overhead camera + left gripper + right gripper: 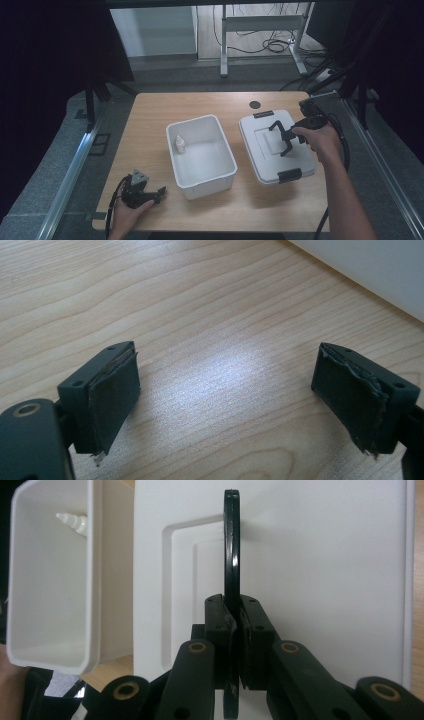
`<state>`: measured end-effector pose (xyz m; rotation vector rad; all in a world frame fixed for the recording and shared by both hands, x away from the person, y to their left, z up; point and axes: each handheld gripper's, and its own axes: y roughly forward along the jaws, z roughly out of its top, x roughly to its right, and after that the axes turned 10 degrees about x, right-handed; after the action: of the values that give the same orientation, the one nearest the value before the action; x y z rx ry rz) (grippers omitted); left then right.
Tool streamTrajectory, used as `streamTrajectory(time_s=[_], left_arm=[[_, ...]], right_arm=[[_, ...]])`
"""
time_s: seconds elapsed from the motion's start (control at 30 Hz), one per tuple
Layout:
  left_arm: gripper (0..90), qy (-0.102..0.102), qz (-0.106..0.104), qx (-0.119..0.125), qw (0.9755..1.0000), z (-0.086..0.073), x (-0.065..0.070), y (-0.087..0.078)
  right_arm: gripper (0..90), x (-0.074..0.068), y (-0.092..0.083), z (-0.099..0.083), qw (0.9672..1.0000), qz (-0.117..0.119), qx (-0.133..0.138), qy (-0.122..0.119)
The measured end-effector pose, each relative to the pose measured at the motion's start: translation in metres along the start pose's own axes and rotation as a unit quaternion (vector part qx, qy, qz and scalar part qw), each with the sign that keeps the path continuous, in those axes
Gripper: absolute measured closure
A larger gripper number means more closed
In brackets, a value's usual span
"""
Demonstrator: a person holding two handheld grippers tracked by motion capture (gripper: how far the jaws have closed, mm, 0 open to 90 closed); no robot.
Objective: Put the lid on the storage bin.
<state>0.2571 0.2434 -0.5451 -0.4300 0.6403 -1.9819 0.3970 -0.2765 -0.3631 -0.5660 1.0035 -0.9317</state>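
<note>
A white open bin [192, 121] stands mid-table with a small white bottle [180, 145] inside at its far left. To its right lies a white lid [260, 150] with black end clips and a black handle [276, 126] raised upright. My right gripper [291, 135] is shut on that handle. In the right gripper view the pads [233, 615] pinch the thin handle [231, 545] above the lid [325, 570], with the bin [95, 580] and bottle [72, 521] to the left. My left gripper [159, 192] rests open at the table's front left, with its jaws [225, 390] wide over bare wood.
The wooden table [150, 115] has a round black grommet [255, 104] near its far edge. A corner of the bin wall [380, 265] lies just beyond the left gripper. Past the table are a desk frame [260, 22] and cables on the floor.
</note>
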Motion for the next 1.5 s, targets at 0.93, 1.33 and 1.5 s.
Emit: streamTrajectory(time_s=[0.93, 1.33, 1.5], left_arm=[[11.9, -0.001, 0.0, -0.001, 1.0, 0.0, 0.001, 0.0], [12.0, 0.001, -0.001, -0.001, 1.0, 0.0, 0.001, 0.0], [12.0, 0.001, -0.001, -0.001, 1.0, 0.0, 0.001, 0.0]], right_arm=[[84.9, -0.041, -0.028, 0.021, 0.9992, 0.005, 0.029, -0.027], [84.9, -0.061, -0.021, 0.028, 0.9987, 0.01, 0.027, -0.042], [84.9, -0.068, -0.015, 0.029, 0.9987, 0.016, 0.025, -0.041]])
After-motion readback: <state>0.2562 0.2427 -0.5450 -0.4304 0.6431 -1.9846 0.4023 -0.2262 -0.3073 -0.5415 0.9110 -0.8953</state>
